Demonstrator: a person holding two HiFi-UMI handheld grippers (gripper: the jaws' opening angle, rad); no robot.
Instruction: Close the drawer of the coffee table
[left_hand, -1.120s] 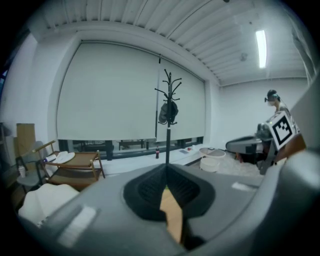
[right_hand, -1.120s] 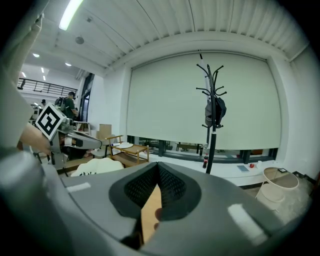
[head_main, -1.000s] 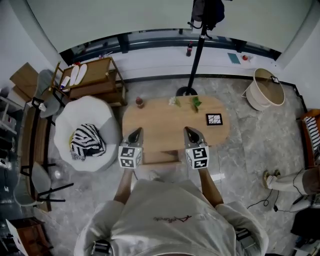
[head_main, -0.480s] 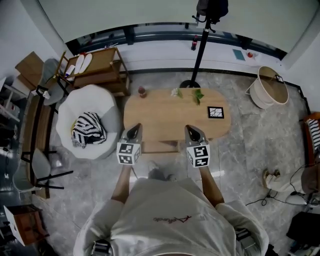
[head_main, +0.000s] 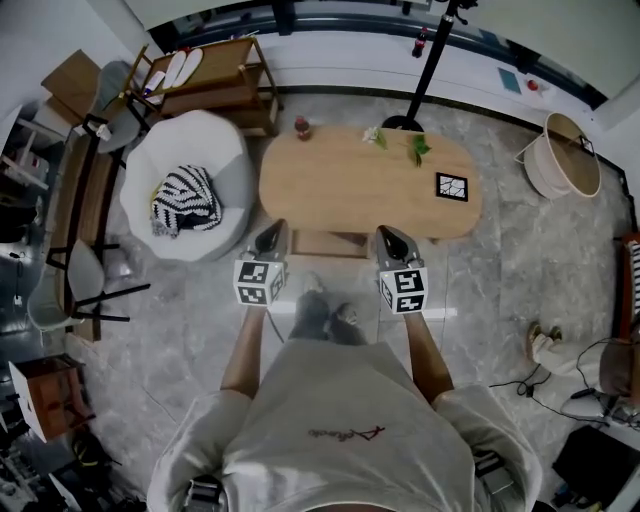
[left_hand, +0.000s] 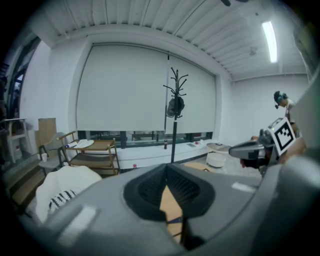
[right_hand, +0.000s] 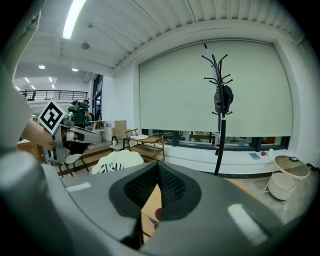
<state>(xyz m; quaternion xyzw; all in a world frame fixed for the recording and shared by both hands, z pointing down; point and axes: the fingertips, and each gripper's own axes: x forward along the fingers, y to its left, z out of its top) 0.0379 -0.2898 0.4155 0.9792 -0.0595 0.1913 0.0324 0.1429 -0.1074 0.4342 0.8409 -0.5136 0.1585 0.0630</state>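
Observation:
The oval wooden coffee table (head_main: 350, 190) lies ahead of me in the head view. Its drawer (head_main: 322, 243) sticks out a little from under the near edge, between my two grippers. My left gripper (head_main: 272, 232) is shut and empty, its tip at the table's near edge, left of the drawer. On the drawer's right side my right gripper (head_main: 390, 238) is likewise shut with nothing in it. Neither visibly touches the drawer. In the left gripper view the closed jaws (left_hand: 166, 167) hide most of the table; the right gripper view shows its jaws (right_hand: 157, 167) closed too.
A white beanbag (head_main: 185, 160) with a striped cushion (head_main: 185, 200) sits left of the table. A coat stand (head_main: 430, 60), a wooden trolley (head_main: 215, 75) and a round basket (head_main: 562, 155) stand beyond. On the table are a marker card (head_main: 452, 187), a small bottle (head_main: 302, 127) and a plant (head_main: 418, 150).
Both grippers have drawn back from over the table top to its near edge and sunk slightly. The person's feet now show below the drawer. Both grippers stay shut.

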